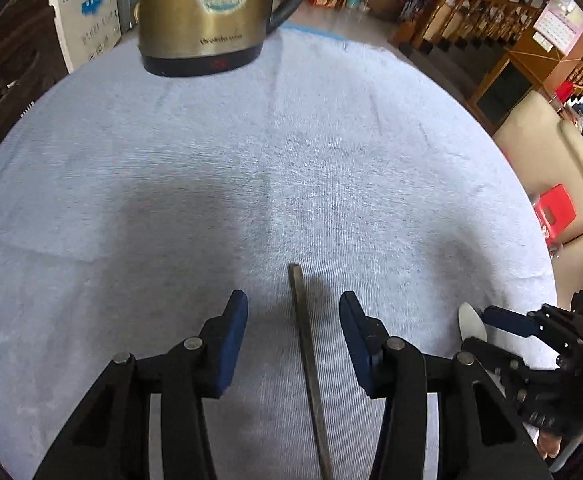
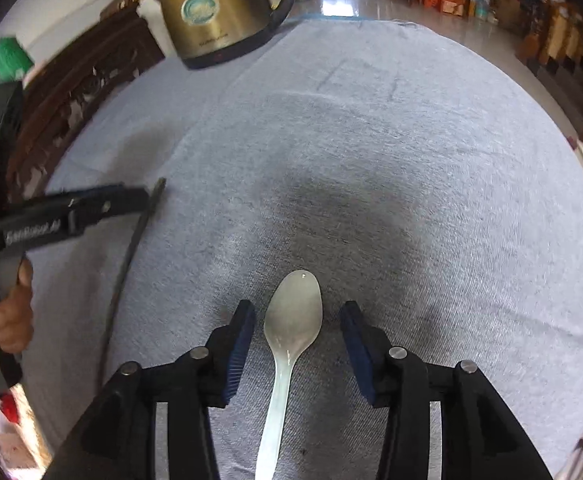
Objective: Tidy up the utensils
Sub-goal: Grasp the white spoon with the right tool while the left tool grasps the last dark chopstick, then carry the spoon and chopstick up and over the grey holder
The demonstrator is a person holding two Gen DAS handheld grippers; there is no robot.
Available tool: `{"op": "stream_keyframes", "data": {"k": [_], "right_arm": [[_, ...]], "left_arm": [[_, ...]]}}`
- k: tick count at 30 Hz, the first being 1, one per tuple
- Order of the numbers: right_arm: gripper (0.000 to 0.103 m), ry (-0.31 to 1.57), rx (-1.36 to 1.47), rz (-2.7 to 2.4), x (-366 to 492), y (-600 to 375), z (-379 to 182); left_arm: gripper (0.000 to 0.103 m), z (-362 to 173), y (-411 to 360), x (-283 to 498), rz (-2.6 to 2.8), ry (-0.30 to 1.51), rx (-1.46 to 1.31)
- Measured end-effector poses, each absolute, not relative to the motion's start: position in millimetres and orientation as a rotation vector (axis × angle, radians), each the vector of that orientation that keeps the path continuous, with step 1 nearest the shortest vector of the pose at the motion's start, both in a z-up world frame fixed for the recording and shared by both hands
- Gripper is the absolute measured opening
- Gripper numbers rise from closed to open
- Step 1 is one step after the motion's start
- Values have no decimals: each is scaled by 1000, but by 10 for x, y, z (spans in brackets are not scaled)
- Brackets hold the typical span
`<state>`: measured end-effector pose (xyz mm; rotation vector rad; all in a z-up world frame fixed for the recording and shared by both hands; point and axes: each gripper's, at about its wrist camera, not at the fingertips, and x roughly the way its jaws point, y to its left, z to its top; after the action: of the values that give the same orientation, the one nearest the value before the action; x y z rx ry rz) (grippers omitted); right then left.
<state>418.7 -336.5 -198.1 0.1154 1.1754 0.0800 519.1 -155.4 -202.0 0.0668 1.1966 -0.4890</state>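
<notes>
While both grippers sit low over the pale grey cloth (image 1: pixel 331 152) that covers the table, each one has a utensil lying lengthwise in the gap between its fingers. In the left wrist view, the left gripper (image 1: pixel 293 312) has its jaws spread wide, and the dark chopstick (image 1: pixel 306 352) runs straight up the middle of the gap, slightly closer to the right-hand blue pad than to the other, touching neither; its far tip lies just beyond the fingertips, and its near end passes out of sight under the gripper body. In the right wrist view, the right gripper (image 2: pixel 297 320) is likewise released, and the white plastic spoon (image 2: pixel 291 328) rests flat on the cloth with its bowl between and partly ahead of the two pads (the handle trails back toward the camera, between the black finger arms). The bowl sits a little nearer the left-hand pad, with clear cloth showing on both sides, so nothing is grasped. Off to the left of the right gripper's jaws, the other gripper and the chopstick appear side-on, well apart from the spoon. Far ahead of both sets of jaws, at the back edge of the cloth, stands a brass-coloured electric kettle (image 1: pixel 203 16) with a black handle and base.
</notes>
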Motion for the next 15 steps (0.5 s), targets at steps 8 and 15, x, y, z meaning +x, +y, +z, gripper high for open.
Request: {"op": "stream_keyframes", "data": {"k": [8,15], "right_arm": [[33,1209,-33,32,4222,-3123,-1978],[33,1118,119,24,4030,-3320,-1789]], "left_arm": [[7,-2039,-1759,5147,-470,1162,174],[5,-1837,-1525,4972,-453,1101,107]]}}
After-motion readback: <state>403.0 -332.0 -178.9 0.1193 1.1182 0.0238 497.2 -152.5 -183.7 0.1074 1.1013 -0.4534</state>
